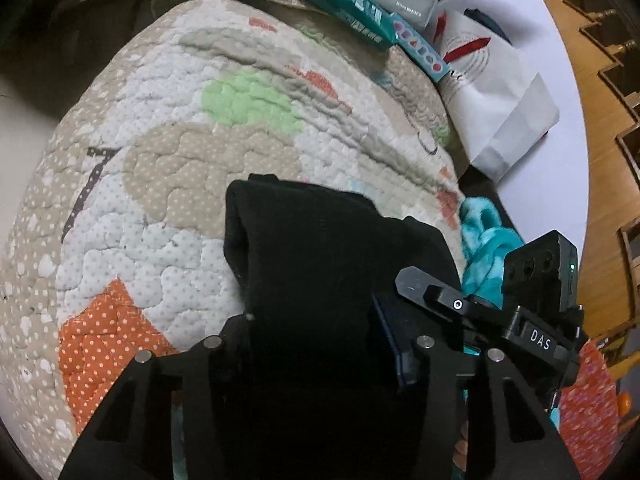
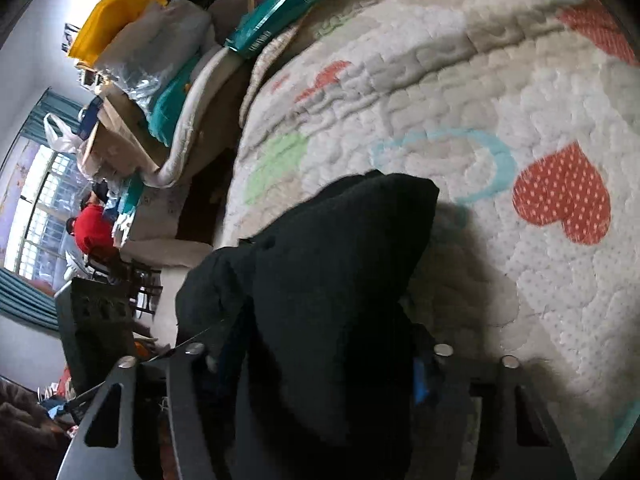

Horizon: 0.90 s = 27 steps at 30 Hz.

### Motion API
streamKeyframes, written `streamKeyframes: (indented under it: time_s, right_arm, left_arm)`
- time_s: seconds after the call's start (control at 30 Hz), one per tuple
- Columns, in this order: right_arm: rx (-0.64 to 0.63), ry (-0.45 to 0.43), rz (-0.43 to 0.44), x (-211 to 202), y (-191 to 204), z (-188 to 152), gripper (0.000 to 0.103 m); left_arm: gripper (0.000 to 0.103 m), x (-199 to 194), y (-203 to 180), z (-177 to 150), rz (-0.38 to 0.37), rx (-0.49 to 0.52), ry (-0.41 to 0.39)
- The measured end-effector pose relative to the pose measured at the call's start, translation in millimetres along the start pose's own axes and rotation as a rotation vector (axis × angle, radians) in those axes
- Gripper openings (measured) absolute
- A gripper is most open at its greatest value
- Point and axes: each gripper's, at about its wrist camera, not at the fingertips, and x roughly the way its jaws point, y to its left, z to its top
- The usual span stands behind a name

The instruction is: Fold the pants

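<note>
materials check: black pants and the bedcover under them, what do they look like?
Black pants: soft matte knit or fleece, likely; no sheen, thick rounded folds bunched between each claw's fingers. Exact fibre cannot be told.
Bedcover: quilted cotton-like fabric, matte; puffy stitched bumps, printed dots, orange and green patches.

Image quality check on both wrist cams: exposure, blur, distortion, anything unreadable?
Left wrist: heavy fisheye bending with dark corners; the black pants are crushed to near-featureless black between the left gripper fingers; the quilt is sharp. Right wrist: same distortion; the window is blown out, the pants cast a soft shadow on the quilt, the right gripper is dim, and edges are slightly smeared.
</note>
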Motion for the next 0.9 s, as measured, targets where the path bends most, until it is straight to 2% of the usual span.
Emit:
streamKeyframes:
  time_s: [0.17,0.37,0.67,0.9]
  right_arm:
    - [-0.060,-0.025,0.019,-9,25,11,0.056]
    - [-0.122,-0.049,0.020,-14,54,36,0.056]
    - [-0.129,-0.073,-0.025,-2,59,76,0.056]
    - [-0.137,-0.038,-0.098,30,47,92,0.057]
  left_arm:
    - [0.047,-15,-12,12,0.001,0.013,-0.043]
    - [0.046,-25,-10,43,-0.025,-0.028,-0.075]
    - [0.046,-7,-17,90,0.063,0.052,-0.089]
    - [0.048,15,8,99,0.130,0.024,-0.071]
